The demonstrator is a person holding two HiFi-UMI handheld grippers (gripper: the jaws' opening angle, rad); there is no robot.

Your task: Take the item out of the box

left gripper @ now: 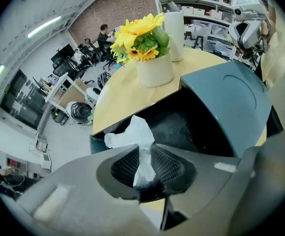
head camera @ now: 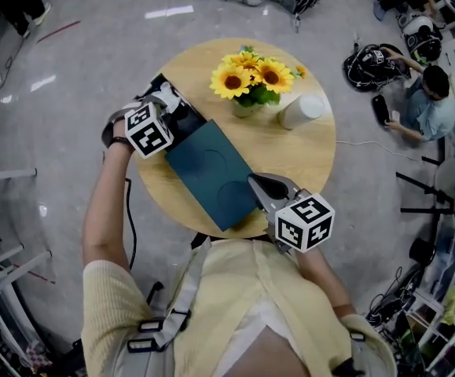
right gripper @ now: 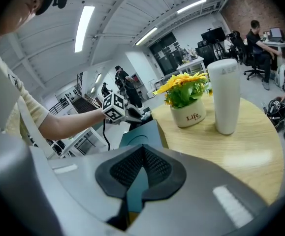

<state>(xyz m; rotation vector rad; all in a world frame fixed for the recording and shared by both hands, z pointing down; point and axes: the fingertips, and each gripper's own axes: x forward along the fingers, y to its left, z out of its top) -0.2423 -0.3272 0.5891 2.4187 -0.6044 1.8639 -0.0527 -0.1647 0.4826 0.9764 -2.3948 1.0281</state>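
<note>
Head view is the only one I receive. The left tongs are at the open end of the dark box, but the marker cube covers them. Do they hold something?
Observer: Yes. The left gripper view shows the left tongs closed on a crumpled white paper that sticks up from the box.
Operator: Thank you. And the right tongs at the near end, are they only resting there?
Observer: No. The right gripper view shows the right tongs pinching the near edge of the teal lid.
</note>
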